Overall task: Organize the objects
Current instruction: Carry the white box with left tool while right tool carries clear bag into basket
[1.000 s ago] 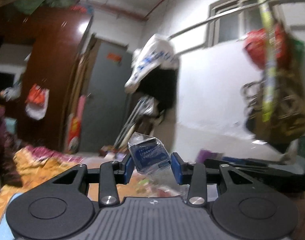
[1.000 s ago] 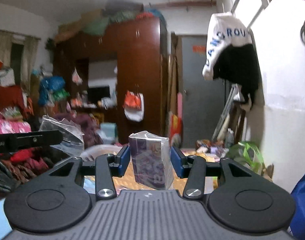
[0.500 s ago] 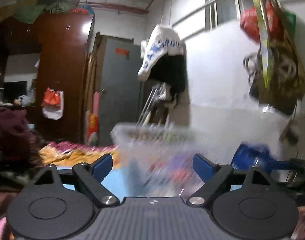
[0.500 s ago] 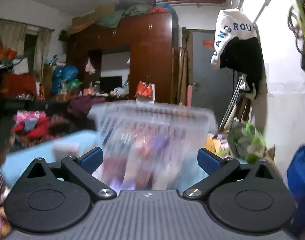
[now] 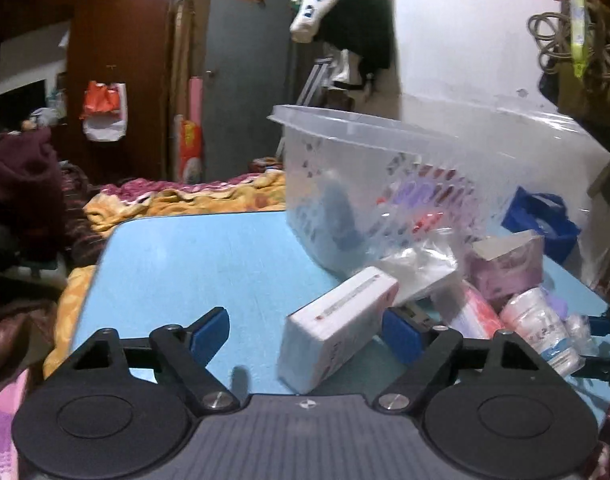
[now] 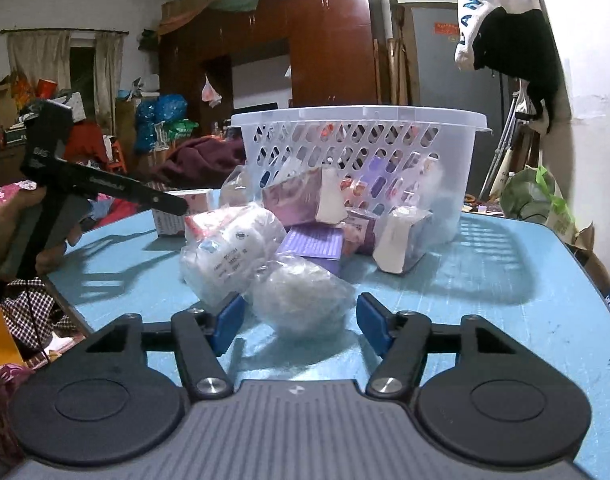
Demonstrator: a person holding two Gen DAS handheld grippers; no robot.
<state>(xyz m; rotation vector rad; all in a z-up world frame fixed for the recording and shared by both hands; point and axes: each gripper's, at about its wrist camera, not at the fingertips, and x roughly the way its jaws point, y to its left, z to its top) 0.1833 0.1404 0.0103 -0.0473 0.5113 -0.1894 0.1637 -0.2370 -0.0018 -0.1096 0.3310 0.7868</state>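
Reaching for the pile low in frame on the counter (image 6: 505, 300), my right fingers (image 6: 299, 322) are spread around a plastic-wrapped bundle (image 6: 301, 300), my left fingers (image 5: 305, 334) spread around a white box (image 5: 339, 326); next, I'd pinch both and carry them to the basket (image 6: 357, 120).

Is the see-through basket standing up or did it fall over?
Standing up. The basket sits upright on the blue table, rim on top, with packets piled outside against it.

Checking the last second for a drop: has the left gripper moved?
Yes. The left gripper has tipped downward: the grey door has risen in its view, the blue table now fills it, and its jaws stand open.
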